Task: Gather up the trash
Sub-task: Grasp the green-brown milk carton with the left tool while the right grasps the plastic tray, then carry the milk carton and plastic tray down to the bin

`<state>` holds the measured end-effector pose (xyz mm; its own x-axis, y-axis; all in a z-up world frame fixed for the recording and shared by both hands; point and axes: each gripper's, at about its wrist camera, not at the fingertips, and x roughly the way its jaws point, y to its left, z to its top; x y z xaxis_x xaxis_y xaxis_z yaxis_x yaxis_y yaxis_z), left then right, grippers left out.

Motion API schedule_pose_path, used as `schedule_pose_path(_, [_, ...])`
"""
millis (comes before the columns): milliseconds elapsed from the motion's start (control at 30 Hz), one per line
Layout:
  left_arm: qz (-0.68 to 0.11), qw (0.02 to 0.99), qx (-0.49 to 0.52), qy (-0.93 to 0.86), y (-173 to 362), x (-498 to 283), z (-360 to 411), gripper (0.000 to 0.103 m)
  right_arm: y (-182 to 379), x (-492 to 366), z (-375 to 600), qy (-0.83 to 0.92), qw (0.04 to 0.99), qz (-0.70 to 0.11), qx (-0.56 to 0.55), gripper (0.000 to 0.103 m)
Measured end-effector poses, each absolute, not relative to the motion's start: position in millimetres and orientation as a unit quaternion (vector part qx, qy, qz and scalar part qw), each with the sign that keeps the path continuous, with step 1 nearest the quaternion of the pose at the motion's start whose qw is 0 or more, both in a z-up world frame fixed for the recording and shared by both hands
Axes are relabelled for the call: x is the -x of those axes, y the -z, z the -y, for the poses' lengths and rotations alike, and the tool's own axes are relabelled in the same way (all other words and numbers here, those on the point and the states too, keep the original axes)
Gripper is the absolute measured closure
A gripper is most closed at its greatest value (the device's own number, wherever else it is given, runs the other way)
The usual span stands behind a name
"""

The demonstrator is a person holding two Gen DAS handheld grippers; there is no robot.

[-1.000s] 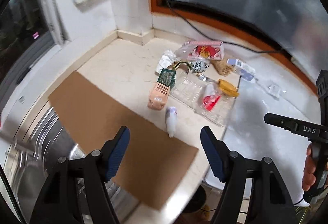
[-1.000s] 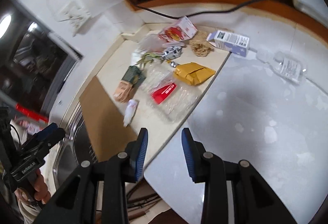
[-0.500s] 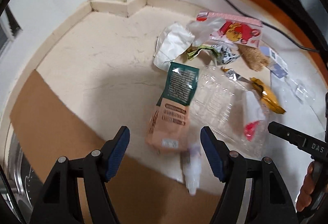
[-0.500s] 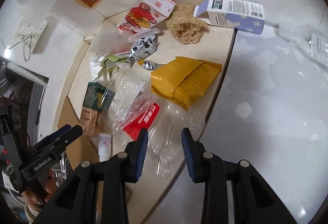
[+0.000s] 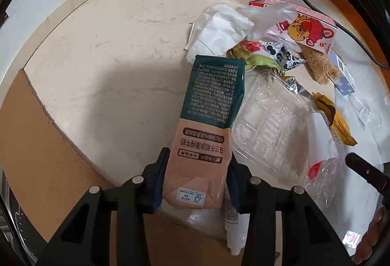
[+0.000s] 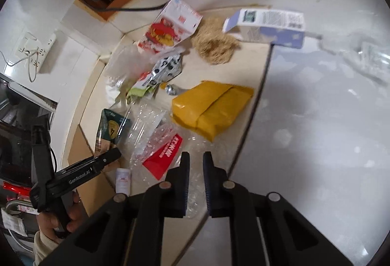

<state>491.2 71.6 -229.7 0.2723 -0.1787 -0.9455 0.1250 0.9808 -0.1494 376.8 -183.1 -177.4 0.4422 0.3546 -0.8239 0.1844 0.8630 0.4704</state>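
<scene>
The left gripper [image 5: 196,178] straddles the tan lower end of a flattened milk carton [image 5: 212,124], and its jaws are closing with the carton between them; the blue pads sit against both long edges, so the hold looks made or all but made. Taking it across the narrow width makes sense, since a flat carton lying on the counter [image 5: 109,59] offers only its edges to pinch. The carton lies at the near side of a loose heap of rubbish: a clear plastic tray [image 5: 275,119] just beside it, a crumpled white bag [image 5: 219,29] beyond, and a pink juice box [image 5: 304,24] at the far edge. A small white tube [image 5: 235,229] rests partly under the gripper's right finger, near a sheet of cardboard [image 5: 43,156] that overlaps the counter's near side. The right gripper [image 6: 195,168] points down at a clear crinkled wrapper with a red label [image 6: 165,156], its jaws closing and nearly together; film shows around the tips, but whether any is caught cannot be told. A yellow packet [image 6: 212,107] lies just beyond, and a purple-and-white box [image 6: 268,24] farther off. Both hands appear to be picking separate pieces at once, with most of the heap still uncollected.
</scene>
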Motion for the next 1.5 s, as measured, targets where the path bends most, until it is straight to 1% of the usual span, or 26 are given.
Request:
schedule_pose_path(67, [-0.594, 0.799, 0.026, 0.094, 230.0, -491.3, -72.9, 0.062, 181.2, -376.0, 185.1, -0.043, 0.806, -0.532, -0.254, 0.084])
schedule_pose_path(233, [-0.591, 0.801, 0.025, 0.09, 229.1, -488.6, -73.0, 0.063, 184.1, -369.4, 190.5, -0.024, 0.803, -0.533, -0.265, 0.082])
schedule_pose_path(300, [-0.591, 0.801, 0.027, 0.09, 228.0, -485.6, -75.4, 0.063, 184.7, -365.3, 192.5, -0.017, 0.804, -0.532, -0.266, 0.076])
schedule_pose_path(333, [-0.591, 0.802, 0.028, 0.09, 227.9, -484.6, -75.9, 0.063, 186.2, -363.5, 192.9, -0.01, 0.802, -0.535, -0.265, 0.07])
schedule_pose_path(367, [-0.59, 0.802, 0.029, 0.09, 226.3, -482.3, -78.4, 0.063, 187.8, -362.8, 192.8, -0.009, 0.801, -0.536, -0.266, 0.068])
schedule_pose_path(633, [-0.583, 0.807, 0.028, 0.089, 223.8, -476.8, -80.0, 0.064, 209.9, -371.6, 184.2, -0.032, 0.785, -0.541, -0.301, 0.068])
schedule_pose_path(667, [-0.579, 0.81, 0.027, 0.088, 221.4, -475.7, -80.0, 0.064, 209.7, -372.4, 183.8, -0.032, 0.787, -0.535, -0.304, 0.071])
schedule_pose_path(700, [-0.574, 0.814, 0.027, 0.086, 217.7, -473.8, -80.4, 0.064, 211.4, -374.1, 183.2, -0.033, 0.784, -0.537, -0.309, 0.077])
schedule_pose_path(733, [-0.571, 0.816, 0.027, 0.086, 214.2, -472.1, -80.7, 0.064, 211.0, -374.4, 183.7, -0.027, 0.786, -0.535, -0.309, 0.087])
schedule_pose_path(767, [-0.568, 0.818, 0.029, 0.085, 210.1, -469.9, -81.6, 0.064, 211.7, -374.7, 184.4, -0.034, 0.782, -0.535, -0.317, 0.091])
schedule_pose_path(800, [-0.563, 0.821, 0.031, 0.084, 204.6, -466.6, -82.7, 0.064, 212.7, -374.9, 185.1, -0.041, 0.777, -0.536, -0.329, 0.092])
schedule_pose_path(967, [-0.537, 0.839, 0.021, 0.082, 172.5, -443.7, -80.0, 0.064, 194.5, -362.8, 185.0, -0.041, 0.793, -0.518, -0.317, 0.095])
schedule_pose_path(1133, [-0.512, 0.855, 0.024, 0.079, 133.4, -407.2, -70.9, 0.064, 156.9, -337.3, 190.6, -0.05, 0.82, -0.487, -0.296, 0.096])
schedule_pose_path(1400, [-0.478, 0.875, 0.042, 0.065, 79.8, -311.1, -53.5, 0.064, 100.5, -274.3, 214.7, -0.068, 0.857, -0.444, -0.253, 0.096])
schedule_pose_path(1500, [-0.466, 0.882, 0.048, 0.058, 67.4, -268.8, -42.8, 0.064, 84.4, -242.9, 224.7, -0.082, 0.866, -0.437, -0.228, 0.097])
